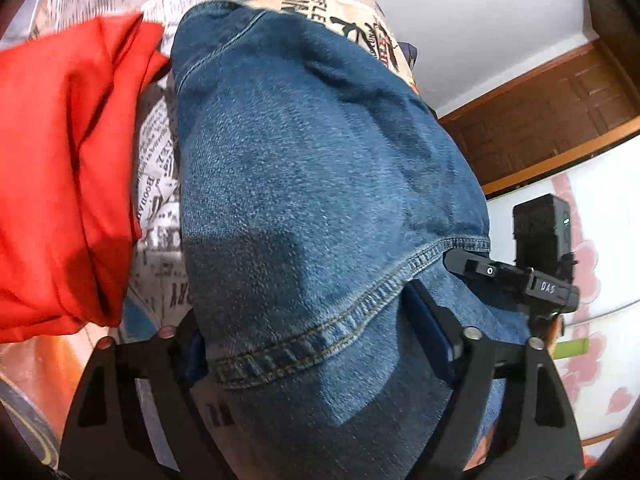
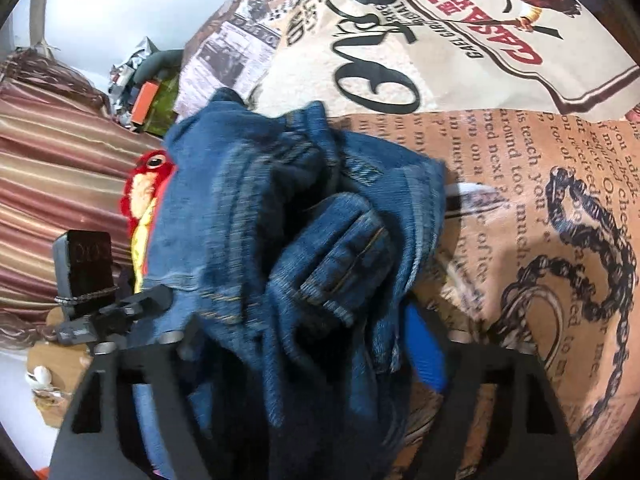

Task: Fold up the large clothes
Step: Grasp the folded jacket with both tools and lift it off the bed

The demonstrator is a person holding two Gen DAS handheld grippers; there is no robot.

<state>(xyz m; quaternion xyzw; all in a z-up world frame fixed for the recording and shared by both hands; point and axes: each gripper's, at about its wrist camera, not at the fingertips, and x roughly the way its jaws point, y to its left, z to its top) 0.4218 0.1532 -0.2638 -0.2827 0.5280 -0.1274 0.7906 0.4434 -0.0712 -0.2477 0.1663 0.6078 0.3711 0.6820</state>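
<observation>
Denim, blue: jeans, one pair, lying on a sheet printed with newspaper text, chains and lettering. Left wrist view: a broad smooth panel of the jeans runs from the near edge to the far middle, with a double-stitched hem crossing low between the fingers. Right wrist view: the same jeans bunched in thick folds, seams and a belt loop showing, left of the bare sheet.

Left tool: black fingers with blue pads; the denim fills the gap between them at the hem and both pads sit against the cloth, so it grips the jeans.

Right tool: black fingers, one blue pad visible on the right; bunched denim fills the gap and hides the left pad; it grips the jeans.

Red cloth: crumpled, left of the jeans, touching them at the far edge, on the sheet.

Plush toy: red and yellow, one eye showing, just left of the jeans and partly behind them.

Striped fabric: far left.

Wooden door: far right, blurred.
</observation>
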